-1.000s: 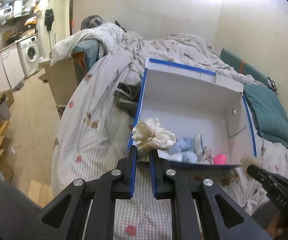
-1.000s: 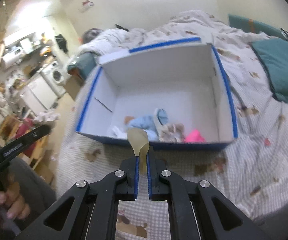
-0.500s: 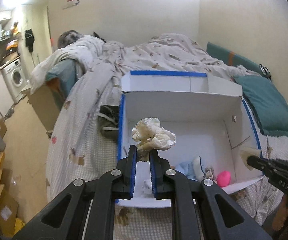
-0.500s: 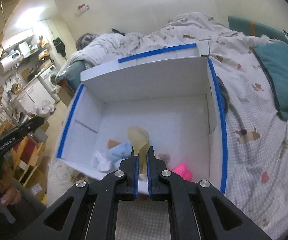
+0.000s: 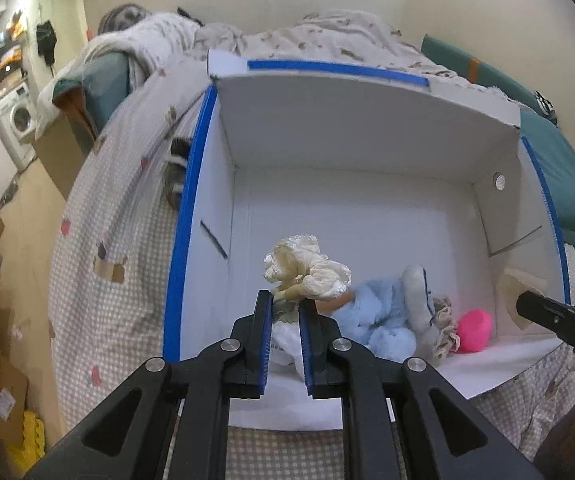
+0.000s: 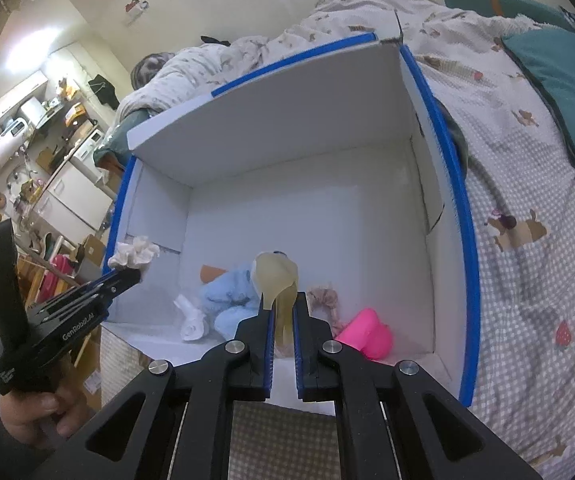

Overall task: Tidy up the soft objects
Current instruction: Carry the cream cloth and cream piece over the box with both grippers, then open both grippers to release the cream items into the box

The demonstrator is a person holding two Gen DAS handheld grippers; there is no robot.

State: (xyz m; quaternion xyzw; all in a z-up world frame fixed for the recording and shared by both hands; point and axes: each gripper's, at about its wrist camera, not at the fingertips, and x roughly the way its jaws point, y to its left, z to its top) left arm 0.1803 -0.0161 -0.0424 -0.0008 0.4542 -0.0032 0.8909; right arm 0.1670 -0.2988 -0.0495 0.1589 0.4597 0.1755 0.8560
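A white box with blue-taped edges (image 5: 191, 184) (image 6: 463, 216) lies open on the bed. My left gripper (image 5: 286, 304) is shut on a cream frilly cloth (image 5: 307, 268), held over the box's near left part; it also shows in the right wrist view (image 6: 133, 256). My right gripper (image 6: 283, 308) is shut on a tan soft piece (image 6: 275, 280), held over the box's near edge. Inside the box lie a light blue plush (image 5: 375, 320) (image 6: 231, 296), a pink soft toy (image 5: 473, 330) (image 6: 367, 338), a white rolled cloth (image 6: 191, 320) and a beige scrunchie (image 6: 323, 300).
The bed has a checked cover (image 5: 119, 240) and rumpled bedding (image 5: 327, 36) behind the box. Teal pillows (image 6: 563, 92) lie to the right. A dark garment (image 5: 175, 172) lies beside the box's left wall. A washing machine (image 5: 15, 120) and the kitchen area stand at the left.
Both grippers have moved forward and lower over the box's near edge, still holding their items. The box now fills both views.
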